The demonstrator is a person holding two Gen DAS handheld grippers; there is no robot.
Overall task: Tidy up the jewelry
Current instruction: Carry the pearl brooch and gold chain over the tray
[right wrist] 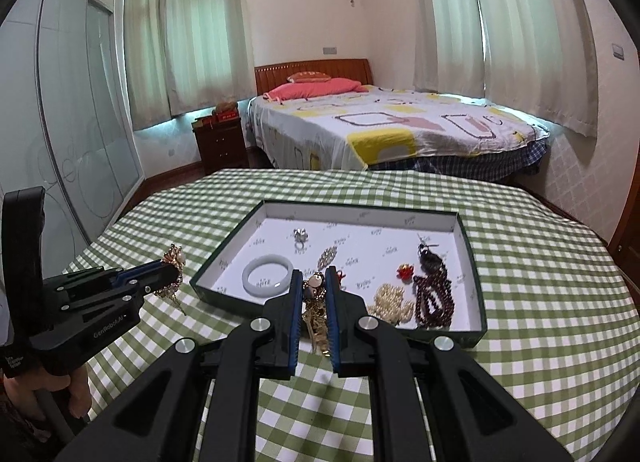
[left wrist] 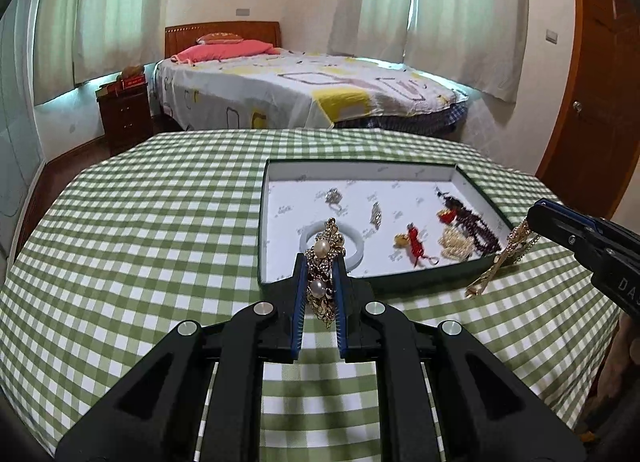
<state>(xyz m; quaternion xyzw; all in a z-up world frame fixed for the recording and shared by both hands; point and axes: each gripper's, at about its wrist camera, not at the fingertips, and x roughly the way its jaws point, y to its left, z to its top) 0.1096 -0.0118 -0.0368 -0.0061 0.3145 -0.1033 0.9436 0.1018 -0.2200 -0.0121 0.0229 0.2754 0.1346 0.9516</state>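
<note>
My left gripper is shut on a gold ornament with pearls, held just above the near left corner of the dark green tray. In the right wrist view the left gripper holds the pearl ornament left of the tray. My right gripper is shut on a gold chain that dangles over the tray's near edge. From the left wrist view the right gripper holds the gold chain by the tray's right corner.
In the tray lie a white bangle, a silver ring, a silver brooch, a red charm, a pearl strand and dark red beads. A green checked cloth covers the table. A bed stands behind it.
</note>
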